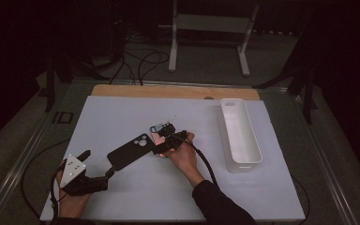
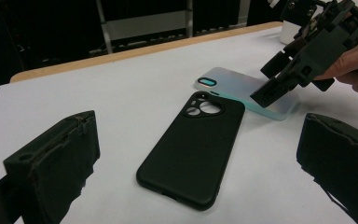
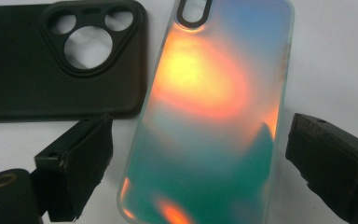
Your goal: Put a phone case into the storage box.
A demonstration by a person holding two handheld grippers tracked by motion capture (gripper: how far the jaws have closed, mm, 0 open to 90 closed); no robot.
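Note:
A black phone case (image 1: 130, 151) (image 2: 193, 144) lies flat, back side up, on the white board (image 1: 122, 117). Just right of it lies an iridescent phone case (image 1: 157, 138) (image 2: 242, 89) (image 3: 209, 116), touching or nearly touching the black one. My right gripper (image 1: 162, 135) (image 3: 191, 163) is open, tilted down over the iridescent case with a jaw on either side of its lower half. In the left gripper view it (image 2: 270, 83) hangs over that case's near end. My left gripper (image 1: 97, 163) (image 2: 196, 158) is open, low at the board's front left, facing the black case with nothing between its jaws.
A long white bin (image 1: 240, 133) stands along the board's right side. A wooden strip (image 1: 173, 91) borders the far edge. Cables and a white stand (image 1: 206, 28) lie on the floor beyond. The black case (image 3: 51, 70) sits left of the right gripper's jaws.

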